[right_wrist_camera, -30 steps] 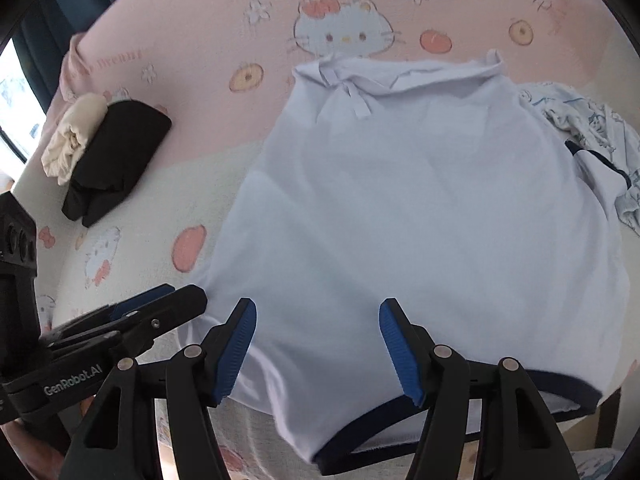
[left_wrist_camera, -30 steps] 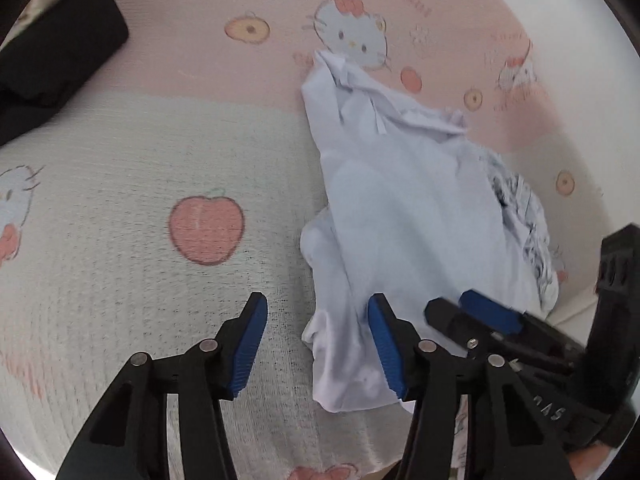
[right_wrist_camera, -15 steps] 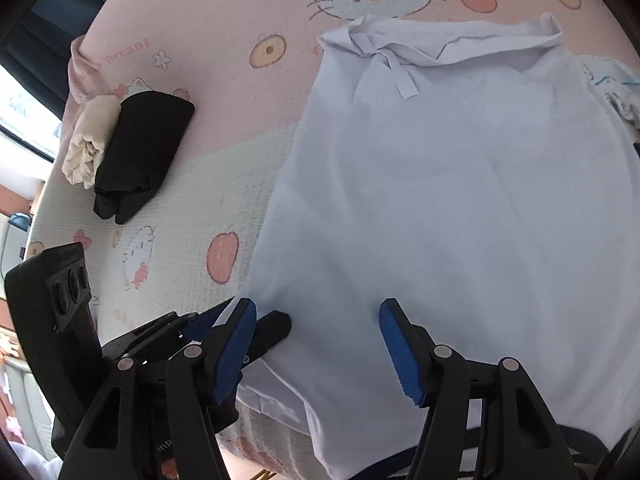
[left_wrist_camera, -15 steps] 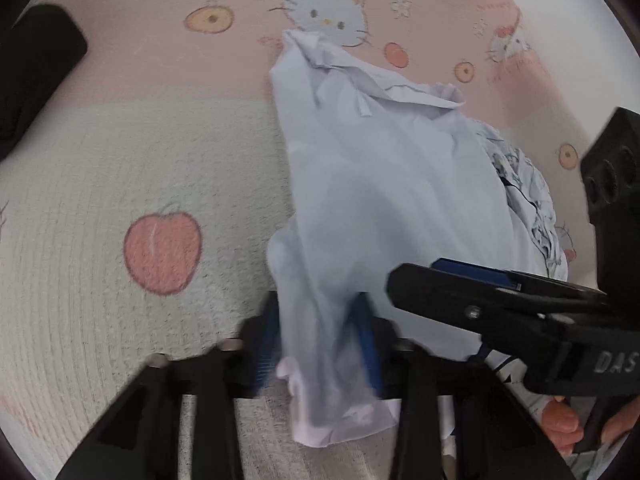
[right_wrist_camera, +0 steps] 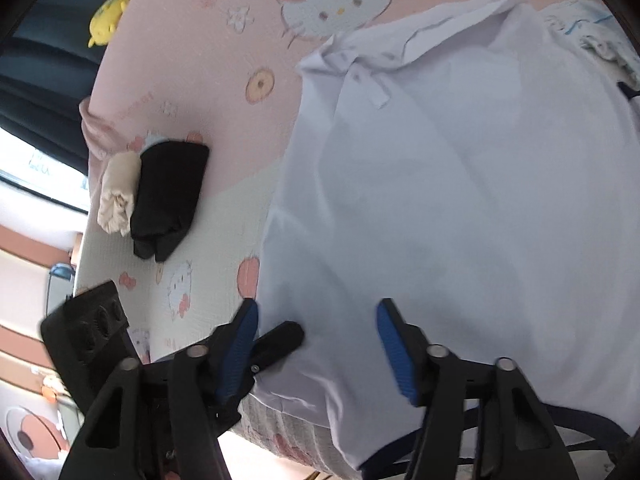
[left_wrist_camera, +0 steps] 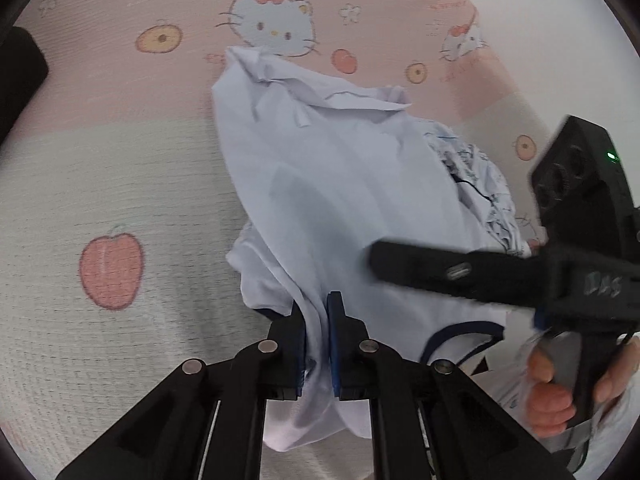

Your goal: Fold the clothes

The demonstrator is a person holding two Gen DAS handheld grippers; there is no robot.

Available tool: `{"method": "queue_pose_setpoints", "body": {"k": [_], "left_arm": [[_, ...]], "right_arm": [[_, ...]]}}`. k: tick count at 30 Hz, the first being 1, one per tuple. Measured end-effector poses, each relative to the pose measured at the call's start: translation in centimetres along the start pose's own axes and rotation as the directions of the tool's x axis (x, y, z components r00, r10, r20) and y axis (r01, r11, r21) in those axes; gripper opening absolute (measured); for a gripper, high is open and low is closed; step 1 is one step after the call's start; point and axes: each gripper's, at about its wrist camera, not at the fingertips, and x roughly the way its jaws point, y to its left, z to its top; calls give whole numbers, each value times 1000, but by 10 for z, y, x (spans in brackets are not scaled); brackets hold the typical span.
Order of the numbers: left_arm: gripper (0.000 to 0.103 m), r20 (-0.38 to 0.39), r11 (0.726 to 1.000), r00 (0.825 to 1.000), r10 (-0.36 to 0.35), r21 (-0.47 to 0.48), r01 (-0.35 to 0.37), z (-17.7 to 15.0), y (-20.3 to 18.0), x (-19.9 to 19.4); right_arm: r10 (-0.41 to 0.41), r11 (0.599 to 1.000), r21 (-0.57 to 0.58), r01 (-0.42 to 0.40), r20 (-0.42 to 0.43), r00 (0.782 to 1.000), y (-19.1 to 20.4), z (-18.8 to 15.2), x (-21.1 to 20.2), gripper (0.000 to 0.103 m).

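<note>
Pale lavender polo shirt [left_wrist_camera: 340, 184] lies spread over the cartoon-cat bedsheet [left_wrist_camera: 100, 160], collar toward the pink far end and navy-trimmed hem nearest me. I see my left gripper [left_wrist_camera: 316, 344] angled steeply down at the near left corner of the shirt, its blue pads pinched tight on a bunched fold of the fabric at the hem, with cloth spilling out below the jaws. My right gripper [right_wrist_camera: 316, 344] also tilts downward over the lower part of the shirt; its blue fingers [right_wrist_camera: 394, 356] stand wide on either side of the flat cloth and are closing in, with fabric between them but not yet pressed. In the left wrist view the right tool reaches across from the right edge over the shirt, and a hand [left_wrist_camera: 560, 388] is wrapped around its handle. In the right wrist view the left tool's finger tip sits just beside my left blue pad at the shirt's edge. A folded black garment [right_wrist_camera: 168, 196] and a rolled cream one [right_wrist_camera: 118, 192] lie touching each other, well apart from the shirt. A printed white garment [left_wrist_camera: 480, 188] peeks from under the shirt's right side.
</note>
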Motion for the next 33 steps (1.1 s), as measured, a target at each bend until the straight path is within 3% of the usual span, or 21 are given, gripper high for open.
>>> {"method": "queue_pose_setpoints", "body": {"k": [5,7,9,10,15,20,24,28,29,30,32,33], "left_arm": [[7,-16,999,1000,-20,32,21,-4,-12,9],[8,-21,999,999,-27,22,27,-4,-12,13],[8,-33,999,999,-27,18,27,-4,-11,16],[8,-40,1000,999,-24,17,24,-4,-9,17],[8,-54,1000,998,13,9,-12,-4,-7,9],[10,-71,998,997,33,58,-29,-5,-12,-2],[15,-83,1000,997,-9,-18,7,-5,0,-6],[17,-114,997,992,-44,-66,36,-5,11,-5],[25,-118,997,992,-42,-68,34,-6,13,-4],[40,-118,998,993,-31,-66,23,-6,13,-4],[53,-113,998,993,-16,-67,8,-7,12,-3],[53,-109,997,994,-23,-75,15,-7,12,-3]], "right_arm": [[2,999,-43,-4,-38,999,10,1,18,55],[0,998,-59,-3,-46,999,14,5,24,44],[-83,993,-91,78,-52,995,16,5,30,16],[-111,990,-96,105,-62,992,14,5,34,15],[-84,995,-58,80,-77,993,9,5,37,13],[-119,992,-50,115,-75,990,5,3,35,13],[-158,987,-25,157,-70,985,-5,2,29,13],[-257,966,-37,256,-55,965,-11,2,26,13],[-274,962,-32,272,-57,960,-14,1,26,13],[-270,963,-23,269,-62,961,-18,0,27,13],[-262,965,-22,261,-62,963,-19,0,27,13],[-262,965,-23,261,-61,963,-20,0,27,13]]}}
